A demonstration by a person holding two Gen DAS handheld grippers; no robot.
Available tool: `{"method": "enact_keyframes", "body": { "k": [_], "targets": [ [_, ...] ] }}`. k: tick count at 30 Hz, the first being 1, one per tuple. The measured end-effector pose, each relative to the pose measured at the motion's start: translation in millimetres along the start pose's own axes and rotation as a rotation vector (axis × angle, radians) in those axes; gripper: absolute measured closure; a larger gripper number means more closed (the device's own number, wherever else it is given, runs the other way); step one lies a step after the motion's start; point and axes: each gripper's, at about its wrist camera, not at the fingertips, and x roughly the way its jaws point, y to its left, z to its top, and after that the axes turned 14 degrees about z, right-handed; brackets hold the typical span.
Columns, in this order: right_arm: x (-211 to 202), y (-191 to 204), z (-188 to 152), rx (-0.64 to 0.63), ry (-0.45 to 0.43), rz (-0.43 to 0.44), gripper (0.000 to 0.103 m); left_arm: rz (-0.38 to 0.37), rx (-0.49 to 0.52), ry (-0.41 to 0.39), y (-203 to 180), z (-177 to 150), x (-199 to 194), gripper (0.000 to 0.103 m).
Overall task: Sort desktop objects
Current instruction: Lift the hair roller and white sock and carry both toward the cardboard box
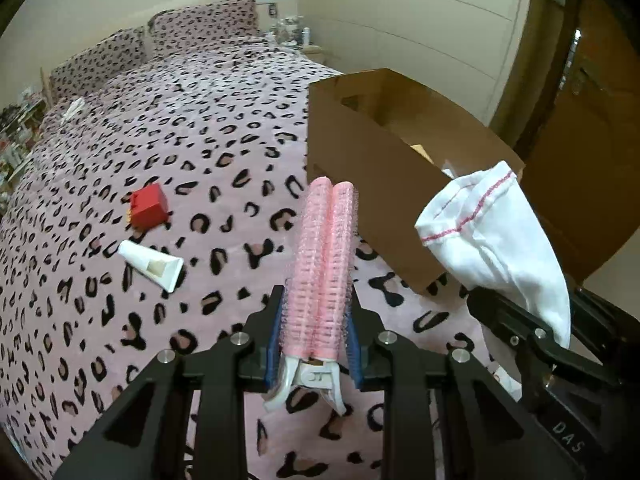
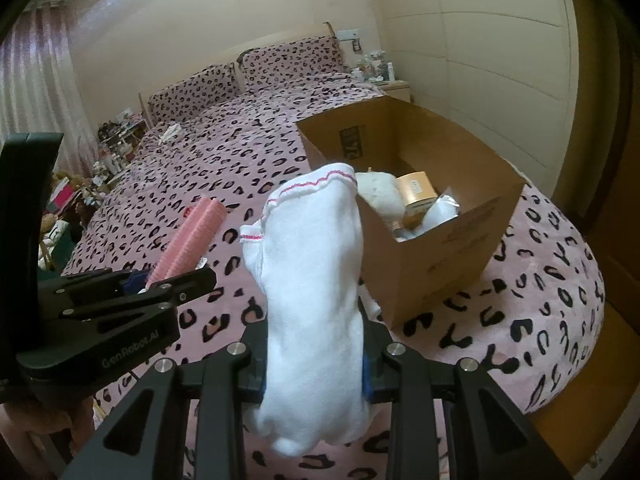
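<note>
My left gripper (image 1: 316, 320) is shut on a pink hair-roller clip (image 1: 324, 264) that sticks up and forward, its white handles below the pads. My right gripper (image 2: 316, 344) is shut on a white sock (image 2: 316, 280) with pink stitching at its cuff. Both are held above the bed just short of an open cardboard box (image 2: 440, 256). The left wrist view also shows the sock (image 1: 500, 236) and the box (image 1: 360, 168) at right. The clip (image 2: 192, 236) appears at left in the right wrist view. On the bed lie a red box (image 1: 149, 206) and a white tube (image 1: 151, 265).
The box holds a white plush item (image 2: 380, 192), an orange carton (image 2: 416, 190) and clear bags. A pink leopard-print bedspread (image 1: 200, 140) covers the bed, with pillows (image 2: 240, 76) at the head. A nightstand (image 2: 396, 88) with bottles and a white wardrobe (image 2: 500, 60) stand behind the box.
</note>
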Motion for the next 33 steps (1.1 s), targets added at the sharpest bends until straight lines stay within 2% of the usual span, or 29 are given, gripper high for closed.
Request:
{"method": "enact_keyframes", "body": {
  "k": [6,15,26,33],
  "targets": [
    [-13.7,-2.0,12.3,0.004,-0.035,-0.038,0.072,-0.069,0.044,-0.025,-10.2,19.2,-6.2,0.076],
    [-21.8,-5.3,38.4,0.007,-0.074,-0.08,0.072,-0.12,0.117,-0.055,-30.1,55.5,-7.9,0.076],
    [-22.6,-13.2,60.7,0.019,-0.106,-0.084,0.072,-0.157,0.111,-0.042,-31.1,76.8,2.4,0.076],
    [-27.2,-22.7,78.5,0.03,-0.144,-0.085,0.072,-0.215,0.123,-0.039,-38.2,106.1,6.4,0.076]
  ]
}}
